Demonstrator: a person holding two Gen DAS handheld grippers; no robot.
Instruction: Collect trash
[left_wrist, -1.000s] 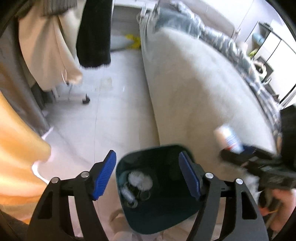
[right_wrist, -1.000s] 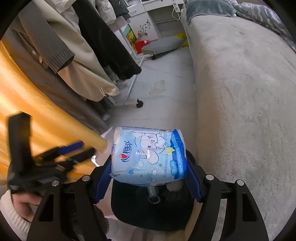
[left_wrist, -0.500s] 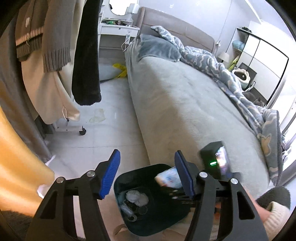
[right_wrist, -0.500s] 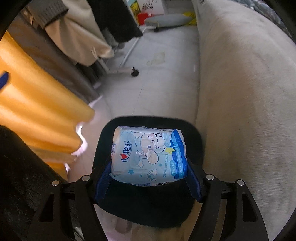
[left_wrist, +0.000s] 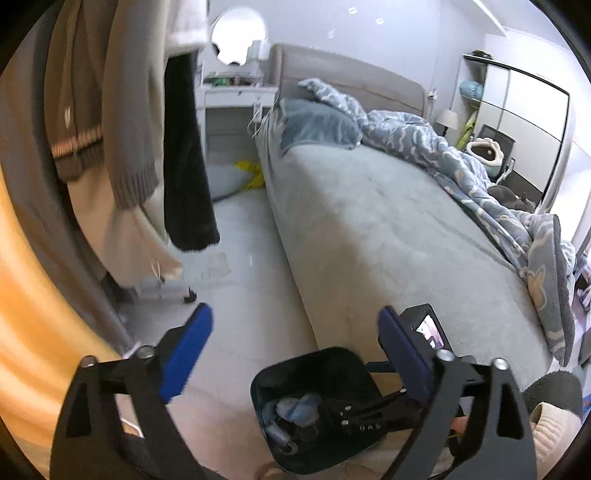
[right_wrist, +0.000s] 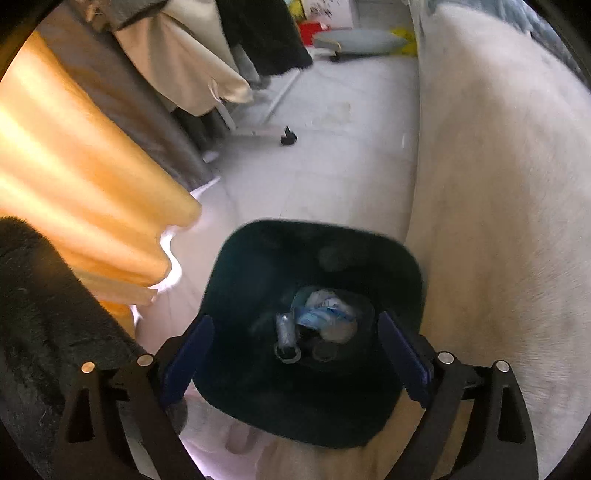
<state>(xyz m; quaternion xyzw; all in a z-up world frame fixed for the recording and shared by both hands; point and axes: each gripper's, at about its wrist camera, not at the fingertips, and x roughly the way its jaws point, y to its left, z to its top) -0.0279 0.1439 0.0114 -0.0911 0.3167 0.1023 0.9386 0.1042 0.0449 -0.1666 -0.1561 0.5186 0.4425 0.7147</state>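
Observation:
A dark trash bin (right_wrist: 317, 258) stands on the floor beside the bed. My right gripper (right_wrist: 295, 339) hangs over its mouth, jaws opening wide with nothing between them. The blue-and-white tissue pack (right_wrist: 325, 314) lies at the bottom of the bin among a clear bottle (right_wrist: 286, 332) and other trash. In the left wrist view the same bin (left_wrist: 314, 369) sits low in the picture with the tissue pack (left_wrist: 299, 404) inside. My left gripper (left_wrist: 295, 347) is higher up, jaws opening, empty. The right gripper's body (left_wrist: 369, 417) reaches across the bin.
A grey bed (left_wrist: 388, 229) with a rumpled blue duvet (left_wrist: 443, 155) fills the right. Hanging clothes (left_wrist: 122, 110) and an orange curtain (right_wrist: 74, 166) line the left. A clothes rack's wheeled foot (right_wrist: 288, 138) rests on the pale tiled floor (right_wrist: 332, 155). A person's sleeve (left_wrist: 554, 417) is at the lower right.
My right gripper has opened and the tissue pack has dropped into the bin. The left gripper has risen, opened wider, and now looks out over the bed.

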